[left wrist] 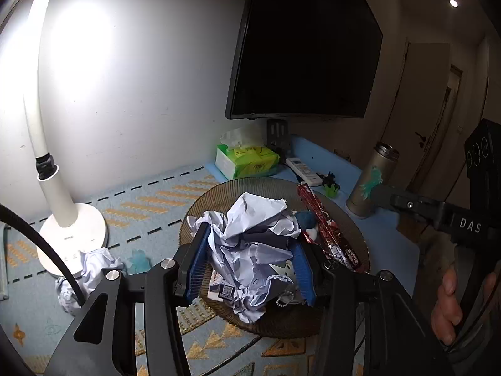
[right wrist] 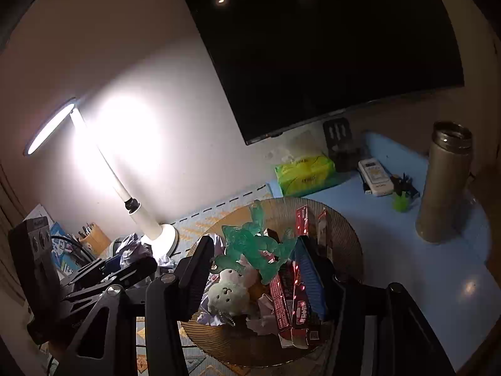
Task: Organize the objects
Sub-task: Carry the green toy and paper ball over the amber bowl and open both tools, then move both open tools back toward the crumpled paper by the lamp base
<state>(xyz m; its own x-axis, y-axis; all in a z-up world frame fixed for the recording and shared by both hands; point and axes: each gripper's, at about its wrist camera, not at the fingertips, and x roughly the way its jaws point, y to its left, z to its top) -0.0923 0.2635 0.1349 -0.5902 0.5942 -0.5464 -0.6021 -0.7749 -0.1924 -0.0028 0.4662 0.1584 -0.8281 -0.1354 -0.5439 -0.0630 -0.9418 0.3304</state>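
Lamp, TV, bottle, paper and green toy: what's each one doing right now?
Desk lamp, switched on.
TV, screen dark.
Thermos bottle, standing upright.
Crumpled paper, squeezed between the left fingers.
Green toy figure, gripped between the right fingers.
Brown plate, piled with clutter.

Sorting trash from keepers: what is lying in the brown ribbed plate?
In the brown plate: crumpled paper, red packets, a green translucent figure, a plush toy. Whatever lies beneath the pile is covered.
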